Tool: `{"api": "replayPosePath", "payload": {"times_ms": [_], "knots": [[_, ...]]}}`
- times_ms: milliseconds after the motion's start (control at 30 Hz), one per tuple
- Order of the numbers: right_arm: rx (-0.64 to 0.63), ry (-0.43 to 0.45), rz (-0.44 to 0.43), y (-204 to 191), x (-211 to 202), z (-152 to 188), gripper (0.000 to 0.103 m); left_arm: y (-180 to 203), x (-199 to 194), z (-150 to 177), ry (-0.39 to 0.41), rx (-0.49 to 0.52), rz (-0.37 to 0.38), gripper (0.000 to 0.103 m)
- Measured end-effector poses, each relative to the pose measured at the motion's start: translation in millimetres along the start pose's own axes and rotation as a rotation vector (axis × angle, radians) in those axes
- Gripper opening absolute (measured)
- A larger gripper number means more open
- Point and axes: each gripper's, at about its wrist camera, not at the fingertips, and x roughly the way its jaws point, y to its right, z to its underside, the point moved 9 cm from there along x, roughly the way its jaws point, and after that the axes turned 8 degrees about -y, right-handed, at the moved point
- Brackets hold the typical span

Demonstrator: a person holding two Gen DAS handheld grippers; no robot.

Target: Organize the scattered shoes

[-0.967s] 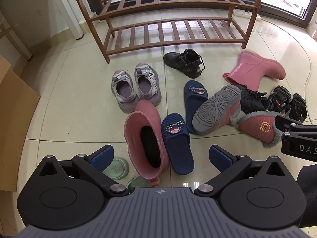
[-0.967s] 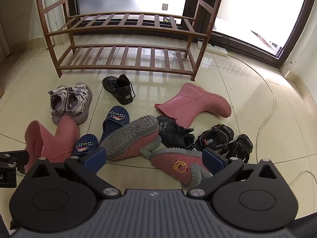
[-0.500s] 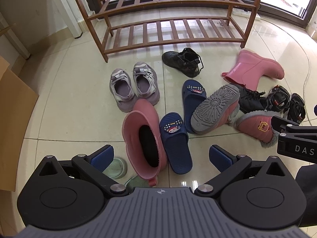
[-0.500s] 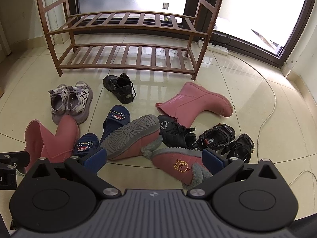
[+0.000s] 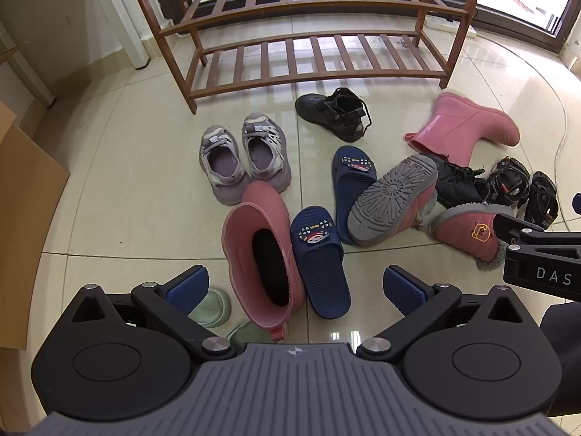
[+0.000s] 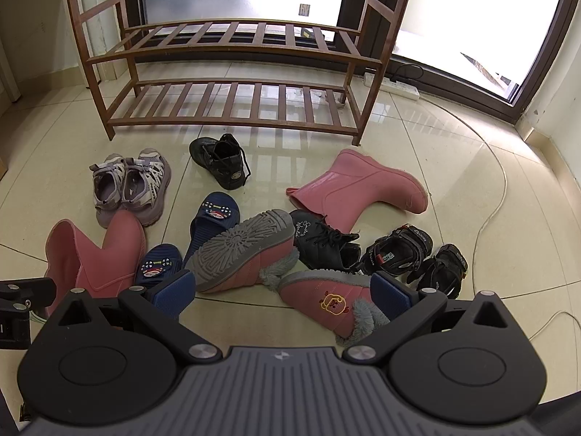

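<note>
Left gripper (image 5: 296, 289): jaws spread wide, holding nothing. An upright pink rain boot (image 5: 259, 254) stands between and just beyond the blue pads, nearer the left pad, its open shaft facing up toward the camera and its toe pointing away toward the wooden shoe rack (image 5: 312, 36). A navy slipper (image 5: 321, 265) lies flat just right of the boot, touching it, long axis running near to far, toe far.

Right gripper (image 6: 281, 292): jaws likewise wide and empty. A pink fleece-lined boot (image 6: 326, 299) lies on its side between the pads, nearer the right pad, cuff toward the camera, long axis slanting far-left to near-right. Its mate (image 6: 247, 250) lies tipped over just far-left of it, grey sole up, toe pointing far-right.

The second pink rain boot (image 6: 357, 190) lies on its side farther right, toe pointing right. All shoes are on the tiled floor (image 6: 472, 181), none on the rack.
</note>
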Motion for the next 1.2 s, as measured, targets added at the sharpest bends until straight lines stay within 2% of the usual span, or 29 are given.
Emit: {"api": "replayPosePath", "payload": {"times_ms": [1200], "knots": [[0.021,-0.023,-0.025,-3.0,4.2,-1.8,0.103,3.2,0.0,-0.1,0.002,0.002,0.020,0.103]]}}
